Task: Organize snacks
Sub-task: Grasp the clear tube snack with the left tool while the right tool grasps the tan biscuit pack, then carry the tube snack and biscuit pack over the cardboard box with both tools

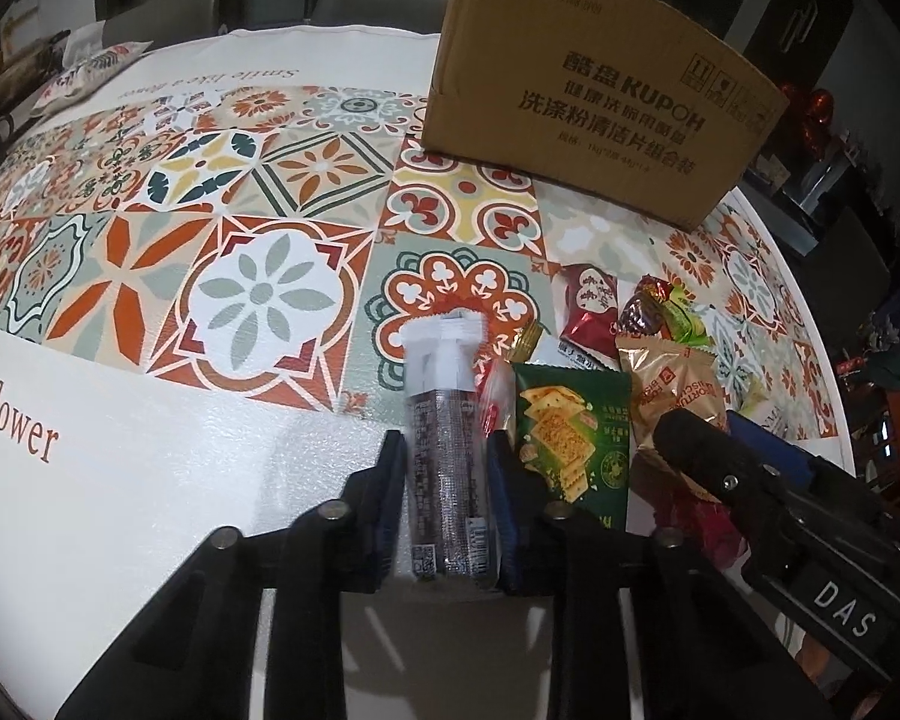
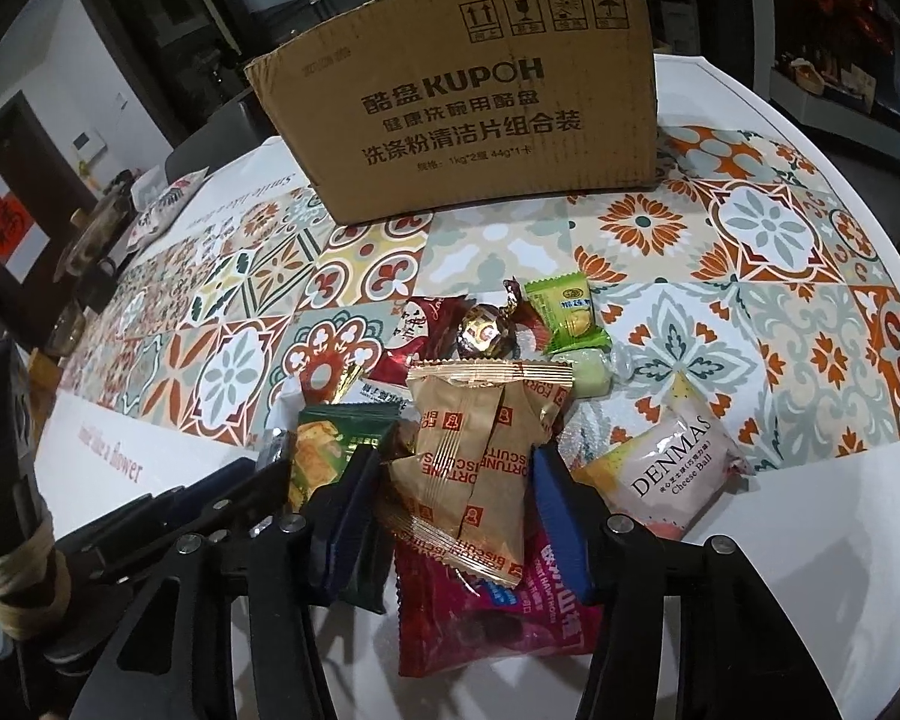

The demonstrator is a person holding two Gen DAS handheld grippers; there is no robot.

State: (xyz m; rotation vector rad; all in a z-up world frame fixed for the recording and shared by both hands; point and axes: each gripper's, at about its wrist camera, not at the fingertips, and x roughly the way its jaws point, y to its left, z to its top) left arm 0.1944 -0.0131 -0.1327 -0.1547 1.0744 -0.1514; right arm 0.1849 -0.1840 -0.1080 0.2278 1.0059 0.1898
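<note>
- Cardboard box (image 2: 468,102): stands ahead of both grippers at the far side of the table (image 1: 120,480), beyond the snack pile. From the right gripper it lies straight ahead; from the left gripper, ahead and to the right. Judged to be the likely destination for the snacks; its opening and interior are not visible from either view, so contents cannot be confirmed.
- Right gripper (image 2: 450,498): jaws stand wide apart, one either side of the gold biscuit packet (image 2: 480,456). Whether the pads touch the wrapper cannot be told; no firm grip is evident. The packet's long axis runs along the fingers, toward the box. It lies atop a red packet (image 2: 492,618), whose lower end is cut off by the gripper body.
- Left gripper (image 1: 447,468): jaws closed against the sides of a clear-wrapped dark snack stick (image 1: 447,450), long axis running forward along the fingers, sealed end pointing away. Its near end is hidden between the fingers.
- Green cracker packet (image 1: 570,438): immediately right of the left gripper, between the two grippers; partly covered by the right gripper's finger in the right view.
- Pink cheese ball packet (image 2: 672,474): just right of the right gripper.
- Small sweets ahead of the right gripper: red wrapper (image 2: 417,330), foil-wrapped ball (image 2: 483,330), green sachet (image 2: 570,315). Print too small to read.
- Judgement: the left gripper, already loaded, needs a forward-right carry to the box.
</note>
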